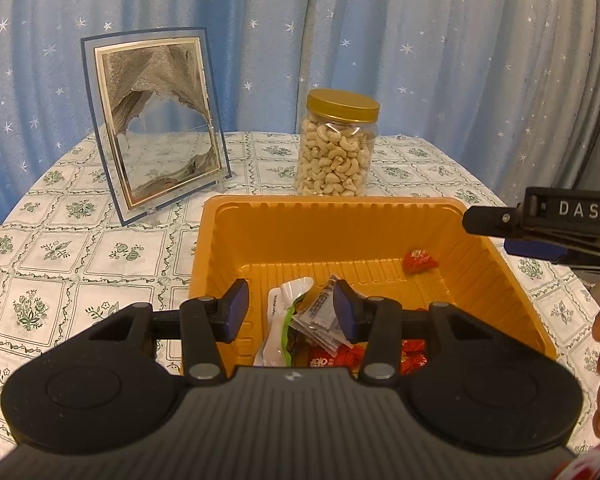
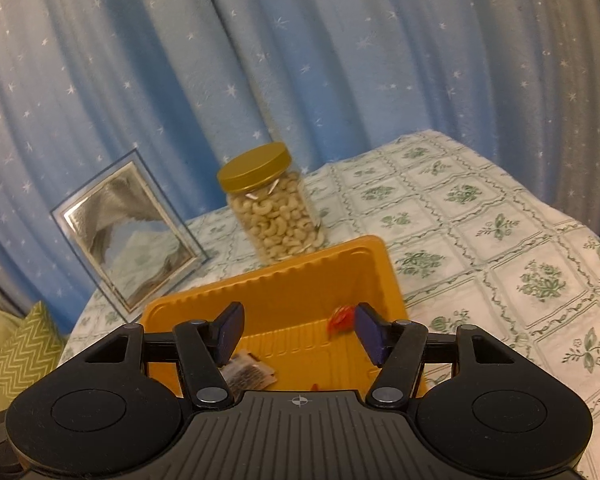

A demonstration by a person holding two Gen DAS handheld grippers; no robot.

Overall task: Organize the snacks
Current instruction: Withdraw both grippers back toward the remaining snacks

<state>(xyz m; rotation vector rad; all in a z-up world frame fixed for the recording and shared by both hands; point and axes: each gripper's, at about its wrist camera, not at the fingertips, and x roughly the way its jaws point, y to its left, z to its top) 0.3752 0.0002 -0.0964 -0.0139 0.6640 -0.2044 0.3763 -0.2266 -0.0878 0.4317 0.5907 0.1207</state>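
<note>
Orange tray (image 1: 228, 240) holds a red-wrapped candy (image 1: 420, 261) at its far right corner, just ahead of the right gripper (image 2: 299, 332), whose parted jaws hold nothing, while the left gripper (image 1: 291, 312), half-open and empty, hovers over the tray's near-side packets (image 1: 320, 316).

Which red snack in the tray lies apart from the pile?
The red wrapped candy by the orange tray's far right wall; the others crowd the near end.

A cloth-covered table (image 1: 100, 248) carries an orange tray (image 1: 340, 216), cashew jar (image 1: 337, 148) and picture frame (image 1: 156, 120).
</note>
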